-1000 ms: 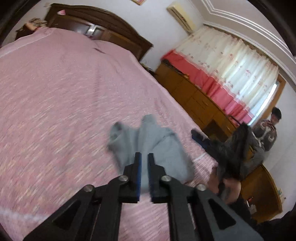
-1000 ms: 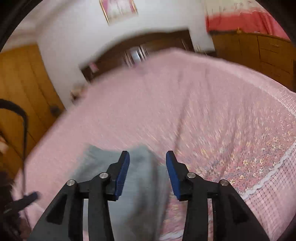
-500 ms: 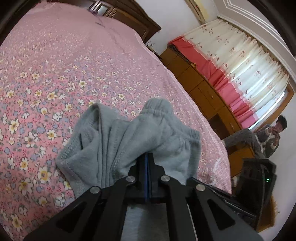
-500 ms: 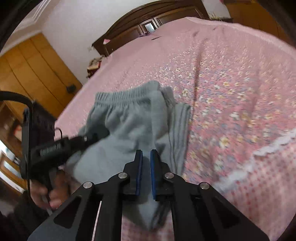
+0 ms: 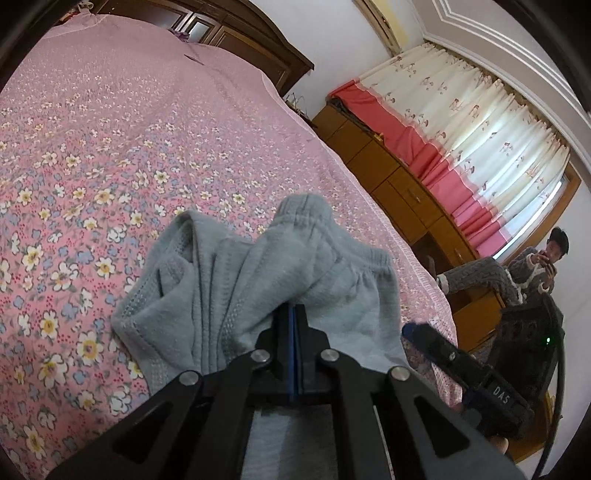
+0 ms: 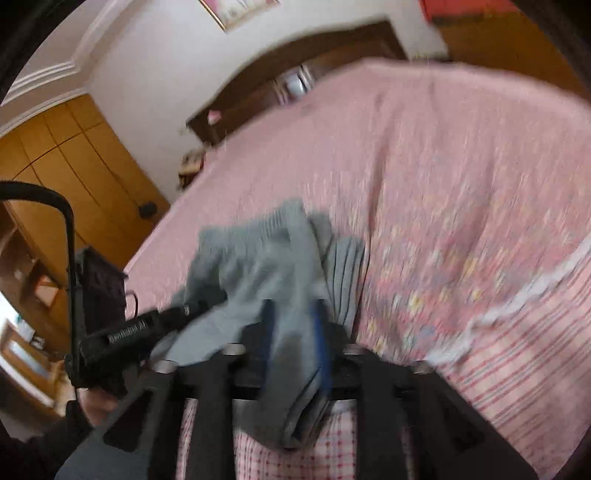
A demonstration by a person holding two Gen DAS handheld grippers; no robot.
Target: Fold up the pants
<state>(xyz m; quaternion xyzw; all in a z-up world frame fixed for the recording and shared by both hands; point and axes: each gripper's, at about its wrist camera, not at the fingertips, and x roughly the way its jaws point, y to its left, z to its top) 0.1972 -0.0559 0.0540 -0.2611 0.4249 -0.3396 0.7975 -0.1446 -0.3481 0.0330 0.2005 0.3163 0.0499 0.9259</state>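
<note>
The grey pants [image 5: 258, 280] lay bunched near the bed's [image 5: 110, 155] foot edge, waistband uppermost. The left gripper [image 5: 293, 325] was clamped on the fabric. The right gripper's [image 6: 293, 328] jaws were opening, cloth between them. Beyond the pants, the pink floral bedspread stretched unobstructed toward the headboard [image 5: 229, 33].

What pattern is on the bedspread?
Small flowers on pink bedspread, clearest in the left wrist view.
</note>
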